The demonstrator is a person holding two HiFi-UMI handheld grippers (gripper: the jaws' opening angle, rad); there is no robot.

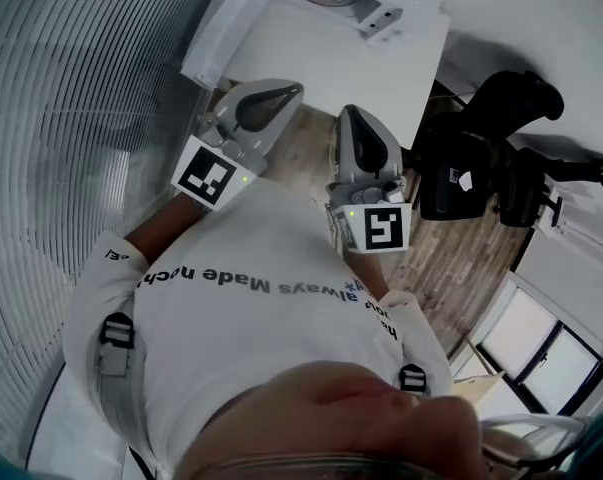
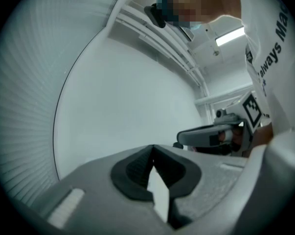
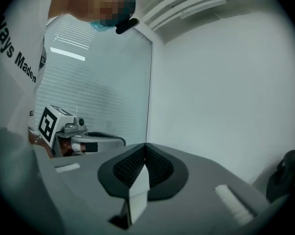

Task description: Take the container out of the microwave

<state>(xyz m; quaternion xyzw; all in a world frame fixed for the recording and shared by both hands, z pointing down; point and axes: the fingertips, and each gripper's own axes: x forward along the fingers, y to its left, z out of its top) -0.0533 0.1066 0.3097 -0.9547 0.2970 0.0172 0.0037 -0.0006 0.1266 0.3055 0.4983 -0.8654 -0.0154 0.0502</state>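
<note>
Office: black swivel chair [image 1: 489, 153], white table [image 1: 331, 63], slatted blinds [image 1: 61, 118].

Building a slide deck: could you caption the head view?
Person faces a white table, left hand-held gripper and right hand-held gripper both shut and empty.

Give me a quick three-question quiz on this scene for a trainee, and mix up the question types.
1. True or false: the left gripper holds a container.
2. The jaws of the right gripper are: A) wide apart, B) together with nothing between them, C) clamped on a cup.
3. Fill in: in the head view, right of the white table, stands a black ____.
Key: 1 false; 2 B; 3 chair.
</note>
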